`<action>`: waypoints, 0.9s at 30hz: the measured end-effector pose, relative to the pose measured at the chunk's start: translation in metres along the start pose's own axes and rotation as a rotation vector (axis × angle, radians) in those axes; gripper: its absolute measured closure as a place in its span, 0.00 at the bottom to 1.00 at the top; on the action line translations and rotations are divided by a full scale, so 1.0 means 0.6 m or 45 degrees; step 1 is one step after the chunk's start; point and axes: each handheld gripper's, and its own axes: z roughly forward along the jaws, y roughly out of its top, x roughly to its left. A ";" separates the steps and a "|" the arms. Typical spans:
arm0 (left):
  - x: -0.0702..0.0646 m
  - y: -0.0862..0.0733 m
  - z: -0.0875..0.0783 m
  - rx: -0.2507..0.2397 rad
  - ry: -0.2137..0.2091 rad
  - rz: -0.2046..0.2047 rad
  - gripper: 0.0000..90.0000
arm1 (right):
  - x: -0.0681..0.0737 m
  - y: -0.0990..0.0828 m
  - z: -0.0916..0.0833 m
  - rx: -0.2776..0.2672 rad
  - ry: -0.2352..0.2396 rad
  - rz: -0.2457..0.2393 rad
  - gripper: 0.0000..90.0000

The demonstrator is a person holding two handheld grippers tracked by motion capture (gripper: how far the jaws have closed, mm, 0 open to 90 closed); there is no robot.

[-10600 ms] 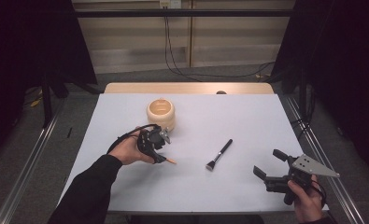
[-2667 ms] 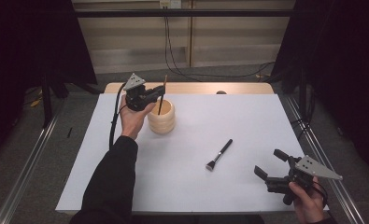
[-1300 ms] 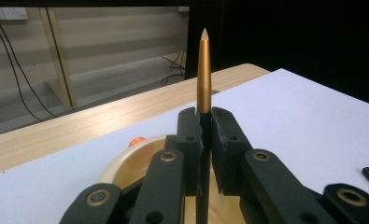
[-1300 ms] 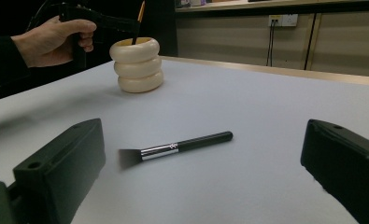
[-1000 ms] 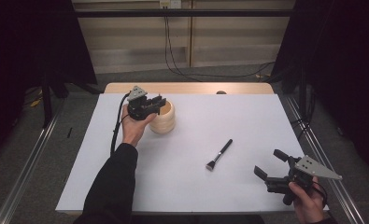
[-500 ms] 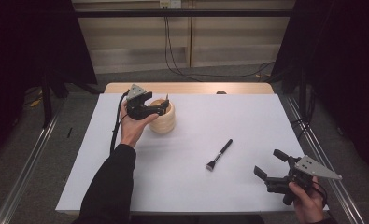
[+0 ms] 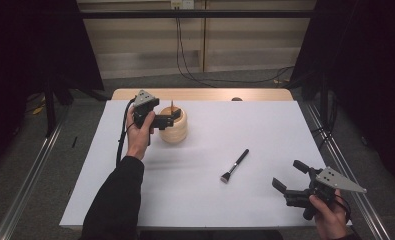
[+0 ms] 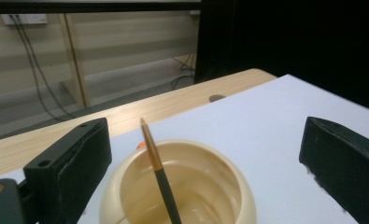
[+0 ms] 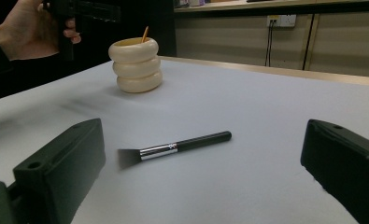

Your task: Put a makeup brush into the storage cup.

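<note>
We judge the work half done. One brush (image 8: pixel 159 179) stands in the cup (image 7: pixel 174 126), leaning on the inner wall with its tapered handle tip above the rim. The second brush (image 7: pixel 234 165) lies flat on the table (image 7: pixel 265 130), near the middle and somewhat toward the right near corner, so it is left to pick up and place in the cup.

Left claw (image 7: pixel 166 120): we hold it just above the cup, at the left far part of the table. Its jaws have just been opening and stand wide. In the left gripper view the standing brush rises between them, closer to the left jaw, touching neither. The claw holds nothing.

Right claw (image 7: pixel 291 176): we hold it low over the right near corner. Its jaws stand wide apart and hold nothing. In the right gripper view the flat brush (image 9: pixel 173 148) lies ahead of the jaws and between their lines, bristles toward the left jaw, handle end pointing right and away. It is near the claw but not within reach of the pads.

The cup stands well apart from the right claw, across the table toward the left far corner.
</note>
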 end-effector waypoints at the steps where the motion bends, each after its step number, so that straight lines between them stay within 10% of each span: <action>1: -0.001 0.000 -0.002 -0.002 -0.004 0.013 0.03 | 0.000 0.000 0.000 0.001 -0.002 0.003 0.00; 27: -0.044 -0.035 -0.103 -0.073 -0.035 0.044 0.02 | 0.001 0.001 -0.002 0.007 -0.016 -0.003 0.00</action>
